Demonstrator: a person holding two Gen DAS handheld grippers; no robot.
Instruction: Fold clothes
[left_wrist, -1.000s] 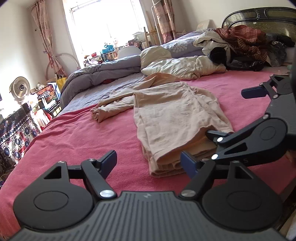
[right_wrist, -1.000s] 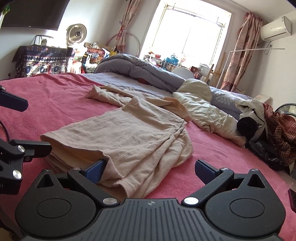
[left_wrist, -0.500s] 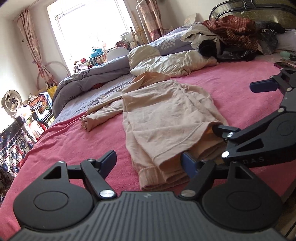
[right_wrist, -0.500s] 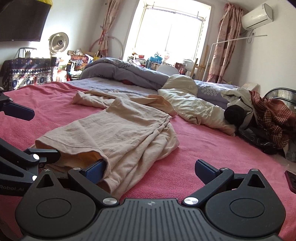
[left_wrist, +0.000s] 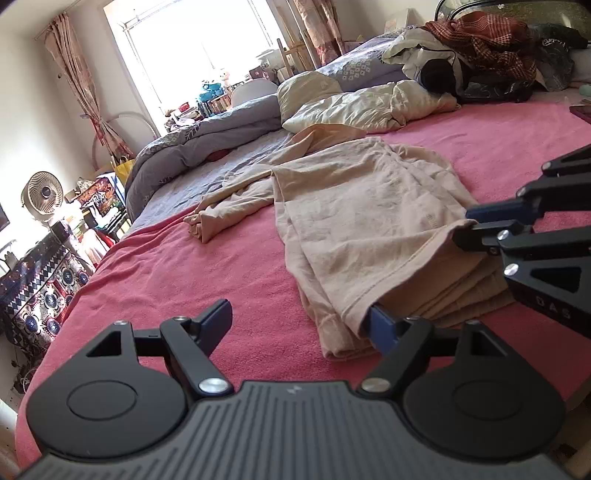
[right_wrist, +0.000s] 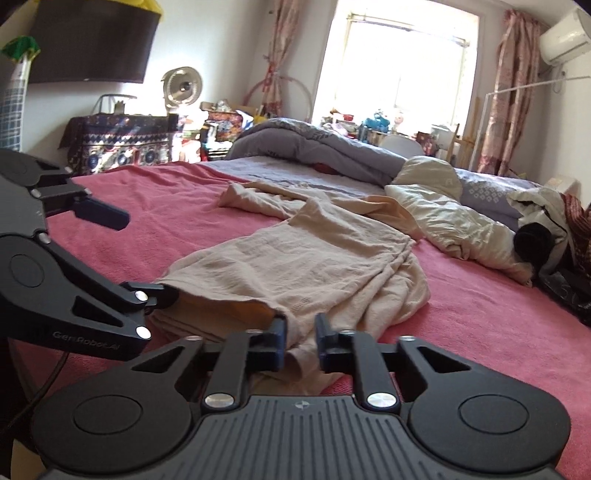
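Left wrist view: the beige garment (left_wrist: 369, 221) is seen spread on the pink bedspread (left_wrist: 184, 266); the left gripper (left_wrist: 301, 326) is held wide, one finger tucked under the hem.

Right wrist view: the right gripper (right_wrist: 300, 341), jaws just closed, is clamped on the near hem.

Daylight floods in from the window (left_wrist: 192, 48), blown out white in both views. Bed (left_wrist: 155, 273) evenly lit, soft shadows. Strong fisheye bending at edges, dark corners. Far clutter slightly soft; near parts sharp.
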